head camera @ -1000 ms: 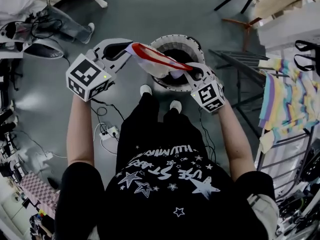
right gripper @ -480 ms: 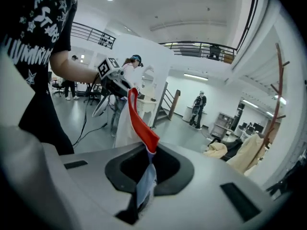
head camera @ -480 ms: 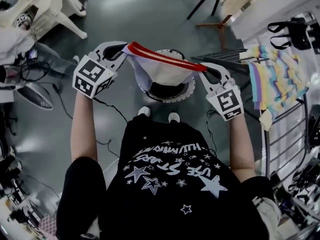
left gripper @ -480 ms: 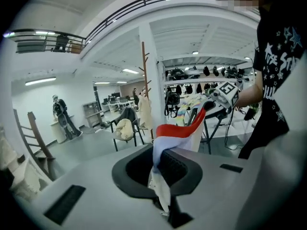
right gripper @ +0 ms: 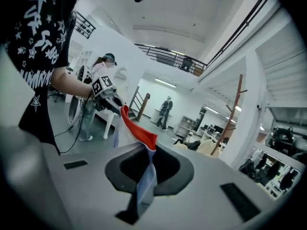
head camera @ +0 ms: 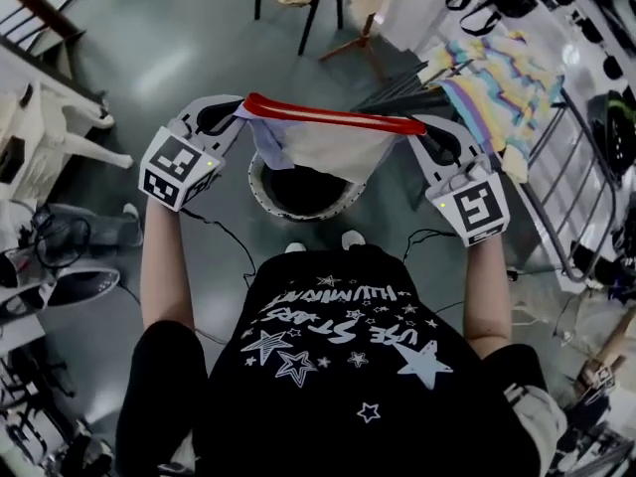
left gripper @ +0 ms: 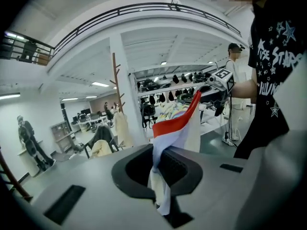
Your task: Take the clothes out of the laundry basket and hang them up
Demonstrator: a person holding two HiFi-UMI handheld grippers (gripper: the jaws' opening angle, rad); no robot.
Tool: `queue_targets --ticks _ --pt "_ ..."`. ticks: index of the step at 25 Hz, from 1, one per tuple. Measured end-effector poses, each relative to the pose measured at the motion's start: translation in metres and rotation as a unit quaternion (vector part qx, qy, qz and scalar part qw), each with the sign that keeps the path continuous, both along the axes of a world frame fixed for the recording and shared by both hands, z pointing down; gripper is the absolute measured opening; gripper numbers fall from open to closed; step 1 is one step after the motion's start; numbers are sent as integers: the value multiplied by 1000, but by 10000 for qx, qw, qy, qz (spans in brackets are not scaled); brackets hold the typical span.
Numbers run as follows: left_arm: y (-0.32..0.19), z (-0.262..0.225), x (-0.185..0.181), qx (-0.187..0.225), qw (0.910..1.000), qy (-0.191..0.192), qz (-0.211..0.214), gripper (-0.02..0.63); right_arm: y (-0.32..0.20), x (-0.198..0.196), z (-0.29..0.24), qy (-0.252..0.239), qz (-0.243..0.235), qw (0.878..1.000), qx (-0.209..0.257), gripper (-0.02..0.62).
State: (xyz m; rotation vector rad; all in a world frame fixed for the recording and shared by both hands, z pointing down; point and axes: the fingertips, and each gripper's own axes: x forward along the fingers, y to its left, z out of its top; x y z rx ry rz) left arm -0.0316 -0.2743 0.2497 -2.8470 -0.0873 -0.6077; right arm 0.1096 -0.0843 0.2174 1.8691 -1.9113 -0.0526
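A white garment (head camera: 328, 147) with a red band (head camera: 333, 117) along its top hangs stretched between my two grippers, above the round laundry basket (head camera: 260, 193). My left gripper (head camera: 235, 113) is shut on the band's left end, where cloth (left gripper: 160, 176) bunches between the jaws. At the other end, my right gripper (head camera: 422, 130) is shut on the band, and a fold of cloth (right gripper: 144, 181) runs through its jaws. The garment's lower part hides the basket's far rim.
A metal drying rack (head camera: 556, 177) stands at the right with a pastel striped garment (head camera: 492, 82) draped on it. A wooden coat stand (head camera: 363, 38) is ahead. White plastic chairs (head camera: 50, 117) sit at the left. Cables (head camera: 209, 237) trail across the grey floor near the person's feet.
Both grippers have risen and spread apart, drawing the red band taut and lifting the garment up over the basket. The head view has swung toward the drying rack.
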Motion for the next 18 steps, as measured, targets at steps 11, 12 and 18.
queue_targets --ticks 11,12,18 --pt "101 -23 54 -286 9713 532 2299 32 129 2 -39 217 2087 9767 442 20" --pt "119 -28 62 -371 9644 572 2554 32 148 3 -42 221 2329 9712 456 20" --pt "218 -55 99 -472 9256 797 3669 32 260 4 -61 396 3431 9367 580 21"
